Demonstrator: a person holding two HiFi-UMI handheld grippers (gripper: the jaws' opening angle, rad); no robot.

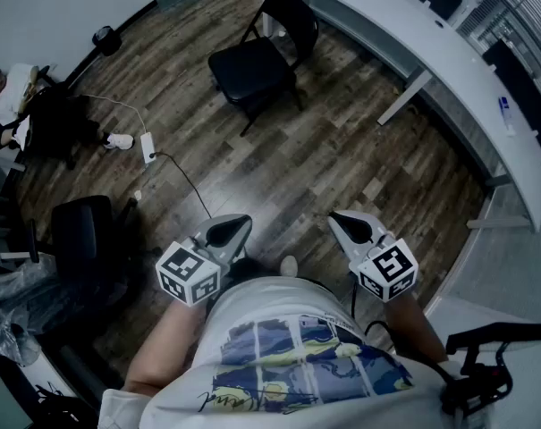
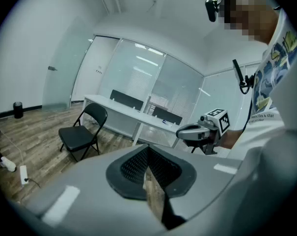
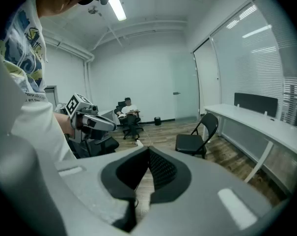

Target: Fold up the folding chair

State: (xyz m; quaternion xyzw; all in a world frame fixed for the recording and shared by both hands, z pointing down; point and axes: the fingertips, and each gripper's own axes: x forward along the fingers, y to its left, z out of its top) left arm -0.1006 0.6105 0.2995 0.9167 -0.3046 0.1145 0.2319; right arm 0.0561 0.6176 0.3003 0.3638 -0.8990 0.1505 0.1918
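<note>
**Head view**
- Folding chair (image 1: 252, 70): black, open, standing on the wood floor, untouched.
- Left gripper (image 1: 227, 231) and right gripper (image 1: 352, 226): side by side, well short of the chair and close to the person's body, both pointing toward it.
- Long white desk (image 1: 458, 79): just behind the chair.
- Power strip (image 1: 148, 147) and cable (image 1: 188, 182): on the floor to the chair's left. The cable runs into the stretch between chair and person.
- Risk, judged: a foot catching that cable on the approach.

**Left gripper view**
- Jaws together, nothing between them.
- Chair ahead and to the left, seat down, back upright.
- Risk, judged: the jaws must part before any hold on the frame. Arriving closed would only knock the chair.

**Right gripper view**
- Jaws together, empty.
- Chair ahead and to the right.
- Seated person (image 3: 128, 113): far off to the chair's left.
- Risk, judged:
  - A grip on the thin, smooth tube could slip as the seat swings up.
  - The light chair could tip or skid against the desk.
  - The closing hinge could nip a jaw.
</note>
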